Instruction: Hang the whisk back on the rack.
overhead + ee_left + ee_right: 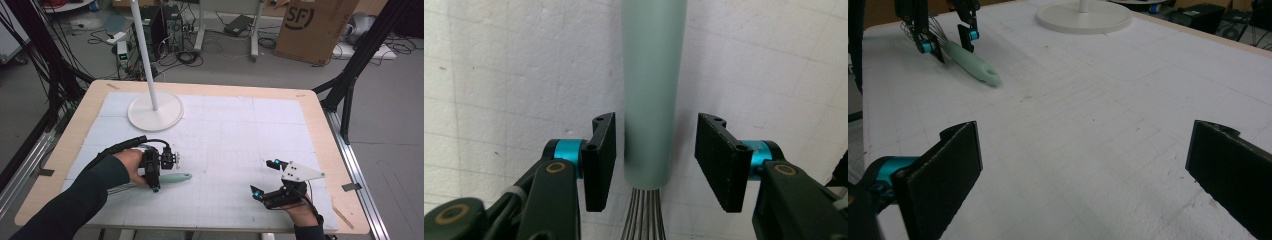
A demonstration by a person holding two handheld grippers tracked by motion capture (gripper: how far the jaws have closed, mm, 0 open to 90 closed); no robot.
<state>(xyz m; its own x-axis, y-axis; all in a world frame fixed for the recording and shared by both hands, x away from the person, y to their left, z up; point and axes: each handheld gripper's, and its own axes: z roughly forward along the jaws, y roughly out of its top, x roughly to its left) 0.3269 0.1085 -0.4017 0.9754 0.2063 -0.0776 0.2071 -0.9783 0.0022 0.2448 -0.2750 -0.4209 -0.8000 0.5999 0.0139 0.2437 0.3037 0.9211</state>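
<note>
One whisk [172,178], one lamp base [155,111], two grippers, left [655,157], right [1083,175]

Open white mat [225,150] between left gripper [155,189] and right gripper [264,179]; passage there unobstructed. Lamp base [155,111] and pole [144,50] blocking the far left. Whisk [172,178] lying beneath left gripper.

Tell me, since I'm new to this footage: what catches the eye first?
The mint-green whisk lying on the white mat, left of the middle, with the left gripper straddling its handle near the wires, pads not yet touching. Behind it stands a white lamp base with its pole. The right gripper waits wide open near the mat's front right.
</note>
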